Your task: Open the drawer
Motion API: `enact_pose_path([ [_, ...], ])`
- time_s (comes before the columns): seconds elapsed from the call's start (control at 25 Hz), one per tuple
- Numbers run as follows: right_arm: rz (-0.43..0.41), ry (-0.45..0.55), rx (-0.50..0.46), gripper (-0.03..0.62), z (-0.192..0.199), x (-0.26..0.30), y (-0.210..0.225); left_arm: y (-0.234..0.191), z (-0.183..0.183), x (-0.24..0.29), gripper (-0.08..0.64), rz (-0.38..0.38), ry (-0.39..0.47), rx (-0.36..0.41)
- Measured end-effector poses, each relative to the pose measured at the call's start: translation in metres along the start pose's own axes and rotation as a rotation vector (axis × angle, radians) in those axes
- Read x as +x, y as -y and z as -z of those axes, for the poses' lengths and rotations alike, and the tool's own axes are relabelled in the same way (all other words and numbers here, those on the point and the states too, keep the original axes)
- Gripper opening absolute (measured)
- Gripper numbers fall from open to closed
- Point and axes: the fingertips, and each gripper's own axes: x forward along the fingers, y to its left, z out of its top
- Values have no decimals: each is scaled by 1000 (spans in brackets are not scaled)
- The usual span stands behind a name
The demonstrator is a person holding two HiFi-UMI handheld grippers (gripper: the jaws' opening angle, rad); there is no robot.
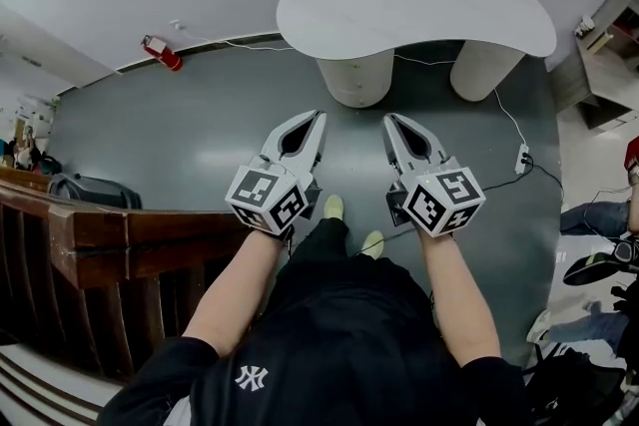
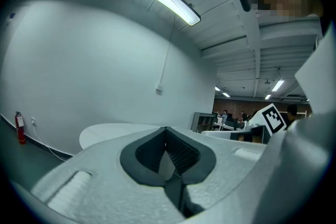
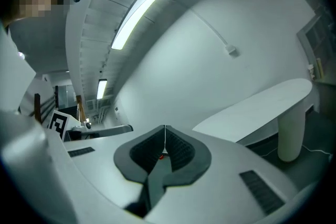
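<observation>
Nearest, both tools are held out level and side by side over the grey floor [image 1: 200, 140]. The left tool [image 1: 318, 118] is closed, its jaws meeting at the tips with nothing between them, and the right tool [image 1: 390, 120] is likewise shut and empty. No drawer is shown in any view, so the task is judged not yet begun, and the step in hand is taken to be finding and approaching the drawer. That step would be done well if the body were first turned until the drawer front is squarely ahead. One tool should be spread before the handle is reached, not at it. The handle should then be taken at its middle, so that the pull runs straight along the slides and the drawer is not skewed. The other tool could be kept free to steady the carcass. To the near left a wooden rail [image 1: 100, 234] is seen. Farther off, ahead, a white curved bench [image 1: 419, 0] stands on two round legs with a bare top. A power strip [image 1: 522, 158] lies on the floor to its right. At the far left a red extinguisher [image 1: 163, 53] lies by the wall. As for containers, only a shelf unit [image 1: 611, 27] at the far right edge is seen. Its contents are too small to be told, and whether it holds a drawer cannot be said.
</observation>
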Motion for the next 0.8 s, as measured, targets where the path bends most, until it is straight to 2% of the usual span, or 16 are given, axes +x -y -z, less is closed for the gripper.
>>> enact_pose_path([
  [0.16,10,-11,62,17,11,21,17,-20,7,16,9,-2,-5,-11],
  [0.36,24,-53,86,17,31,67,38,-57,19,42,9,15,-13,-16],
  [0.52,62,-96,68,23,54,115,62,-96,37,69,9,29,-32,-15],
  [0.6,79,-122,57,46,66,143,76,-118,47,85,9,37,-43,-2],
  [0.8,143,-179,-9,54,97,209,112,-174,74,122,9,64,-69,13],
])
